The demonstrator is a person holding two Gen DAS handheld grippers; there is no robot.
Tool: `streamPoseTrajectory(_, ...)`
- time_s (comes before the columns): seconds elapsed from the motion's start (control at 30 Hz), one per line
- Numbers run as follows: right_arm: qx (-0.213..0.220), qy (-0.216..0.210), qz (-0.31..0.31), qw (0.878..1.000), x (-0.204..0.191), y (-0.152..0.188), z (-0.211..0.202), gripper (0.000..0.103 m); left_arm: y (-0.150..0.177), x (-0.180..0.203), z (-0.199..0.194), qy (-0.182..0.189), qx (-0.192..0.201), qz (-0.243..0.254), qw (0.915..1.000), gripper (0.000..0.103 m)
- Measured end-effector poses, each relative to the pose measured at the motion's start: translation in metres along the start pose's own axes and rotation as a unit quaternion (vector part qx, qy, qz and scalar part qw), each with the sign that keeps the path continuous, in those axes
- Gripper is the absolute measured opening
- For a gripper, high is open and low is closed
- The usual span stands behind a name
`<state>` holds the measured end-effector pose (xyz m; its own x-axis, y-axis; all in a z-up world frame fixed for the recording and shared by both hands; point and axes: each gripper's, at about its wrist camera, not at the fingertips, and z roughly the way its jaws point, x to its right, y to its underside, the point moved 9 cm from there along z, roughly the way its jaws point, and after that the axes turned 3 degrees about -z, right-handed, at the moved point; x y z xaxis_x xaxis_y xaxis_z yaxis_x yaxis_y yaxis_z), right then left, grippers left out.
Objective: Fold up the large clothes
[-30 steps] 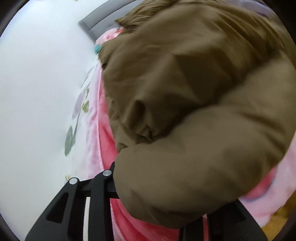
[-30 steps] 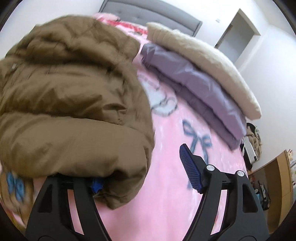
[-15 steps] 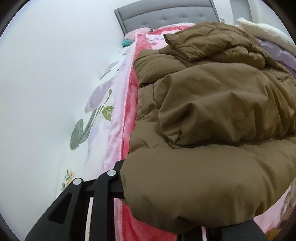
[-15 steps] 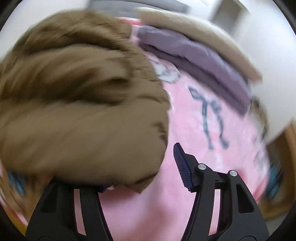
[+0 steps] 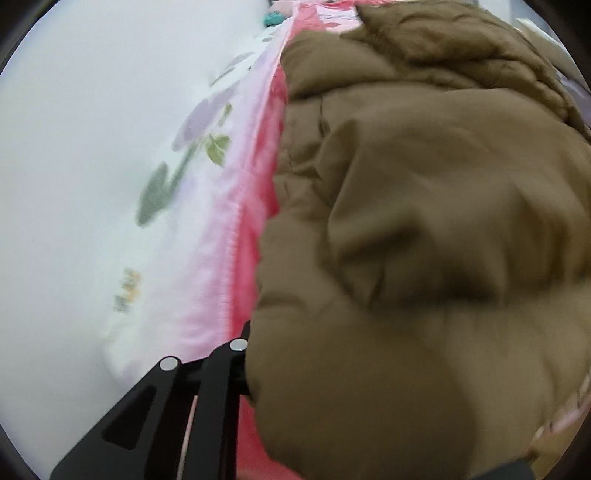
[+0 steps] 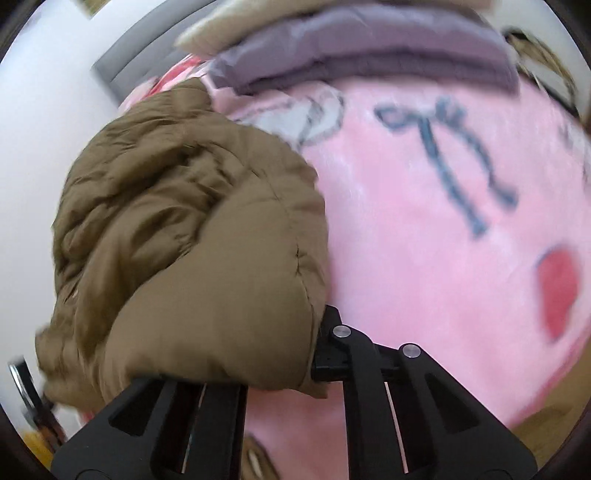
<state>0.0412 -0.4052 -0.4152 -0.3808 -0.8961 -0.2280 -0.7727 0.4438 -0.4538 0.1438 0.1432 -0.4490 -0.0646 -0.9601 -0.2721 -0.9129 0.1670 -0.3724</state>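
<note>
Both grippers, left gripper (image 5: 332, 417) and right gripper (image 6: 273, 362), have jaws clamped on the brown puffer jacket (image 6: 192, 236) near the bed's (image 6: 424, 236) left edge.

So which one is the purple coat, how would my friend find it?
Start at the big pink blanket with the blue bow. At its far edge lies a pile of folded clothes; the purple coat sits under a cream fleecy one. It is smooth and lilac, unlike the puffy brown jacket.

Bright, soft daylight; motion blur, fisheye warping.
</note>
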Motion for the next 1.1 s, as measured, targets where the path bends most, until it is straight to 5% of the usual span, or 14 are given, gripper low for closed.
streamPoseTrajectory(0.17,0.017,0.010,-0.089,0.996,-0.038,-0.050,-0.084,0.007,-0.036,-0.029,-0.094,0.020,0.005,-0.011,0.9997,0.010)
streamPoseTrajectory(0.27,-0.005,0.044,-0.100,0.994,-0.037,-0.048,-0.109,0.007,-0.039,-0.038,-0.115,0.028,-0.022,-0.015,0.9993,0.010)
streamPoseTrajectory(0.37,-0.045,0.060,-0.100,0.992,-0.020,-0.024,-0.093,0.007,-0.007,-0.046,-0.089,0.041,-0.082,-0.041,0.9950,0.010)
streamPoseTrajectory(0.57,-0.130,0.070,-0.072,0.986,0.010,0.005,0.009,0.007,0.055,-0.016,0.005,0.017,-0.180,0.003,0.9835,0.011)
streamPoseTrajectory(0.77,-0.179,0.105,-0.106,0.972,0.014,0.026,0.076,0.011,0.044,-0.007,0.062,-0.035,-0.178,0.008,0.9833,0.015)
streamPoseTrajectory(0.9,-0.147,0.112,-0.131,0.974,0.021,0.038,0.071,0.020,0.054,-0.004,0.071,-0.056,-0.159,0.035,0.9850,0.016)
streamPoseTrajectory(1.0,-0.076,0.084,-0.110,0.987,0.027,0.040,0.045,0.047,0.055,-0.008,0.059,-0.058,-0.112,0.035,0.9914,0.021)
streamPoseTrajectory(1.1,-0.032,0.076,-0.096,0.992,0.033,0.057,0.026,0.068,0.059,-0.009,0.044,-0.079,-0.056,0.061,0.9934,0.040)
